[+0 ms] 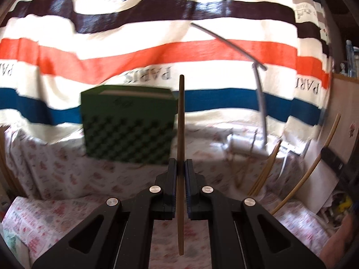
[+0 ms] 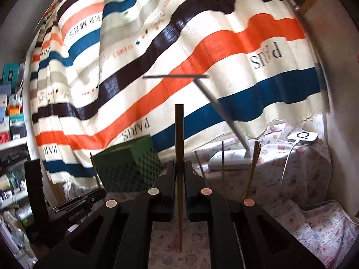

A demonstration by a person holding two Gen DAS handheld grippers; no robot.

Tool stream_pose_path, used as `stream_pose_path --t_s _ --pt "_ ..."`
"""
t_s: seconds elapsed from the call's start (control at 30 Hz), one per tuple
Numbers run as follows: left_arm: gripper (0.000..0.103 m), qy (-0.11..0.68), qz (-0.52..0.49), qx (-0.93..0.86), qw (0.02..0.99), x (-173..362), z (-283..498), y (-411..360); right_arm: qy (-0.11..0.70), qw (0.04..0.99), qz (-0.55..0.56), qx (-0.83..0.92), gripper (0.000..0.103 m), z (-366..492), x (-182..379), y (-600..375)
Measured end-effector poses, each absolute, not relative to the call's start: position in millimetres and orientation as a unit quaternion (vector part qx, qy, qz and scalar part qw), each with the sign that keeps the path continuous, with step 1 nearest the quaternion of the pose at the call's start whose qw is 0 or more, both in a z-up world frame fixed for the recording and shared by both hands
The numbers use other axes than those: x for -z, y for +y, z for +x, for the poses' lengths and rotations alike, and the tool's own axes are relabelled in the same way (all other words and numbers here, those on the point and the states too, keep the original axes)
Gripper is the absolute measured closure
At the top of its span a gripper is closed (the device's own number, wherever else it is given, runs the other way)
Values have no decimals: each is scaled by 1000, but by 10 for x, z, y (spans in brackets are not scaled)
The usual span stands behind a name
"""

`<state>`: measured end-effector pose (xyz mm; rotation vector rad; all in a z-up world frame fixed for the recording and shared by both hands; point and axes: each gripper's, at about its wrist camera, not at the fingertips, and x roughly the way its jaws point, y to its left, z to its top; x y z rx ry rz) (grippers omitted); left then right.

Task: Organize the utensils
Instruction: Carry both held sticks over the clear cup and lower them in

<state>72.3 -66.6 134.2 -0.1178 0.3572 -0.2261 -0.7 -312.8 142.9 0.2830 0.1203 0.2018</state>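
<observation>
Striped curtain [image 1: 157,51] with "PARIS" lettering is seen filling the background in both views. Tabletop [image 1: 67,179] is covered with a floral-print cloth. Green box [image 1: 128,123] with a checker pattern is stood on the tabletop at the foot of the curtain, left of centre in both views; its top looks open. White lamp base [image 2: 231,159] is set on the tabletop to the right of the box, with a grey arm [image 2: 222,109] rising at a slant and a horizontal bar on top. Loose chopsticks [image 2: 252,170] are seen sticking up just in front of the lamp base; what holds them cannot be told. Small white device [image 2: 303,136] with a cable is placed further right.

Left gripper [image 1: 180,168]: fingers are closed on a brown chopstick [image 1: 181,116], held upright, ends protruding above and below the pads. Right gripper [image 2: 179,168]: fingers are pinched on a second chopstick [image 2: 179,134], also upright and aloft, clear of the tabletop. Both views are motion-blurred
</observation>
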Motion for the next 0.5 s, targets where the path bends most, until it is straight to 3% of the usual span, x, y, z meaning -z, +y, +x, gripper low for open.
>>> stream_pose_path --t_s 0.5 --pt "97 122 -61 165 977 -1712 1143 -1457 24 980 193 -29 95 311 -1502 -3657"
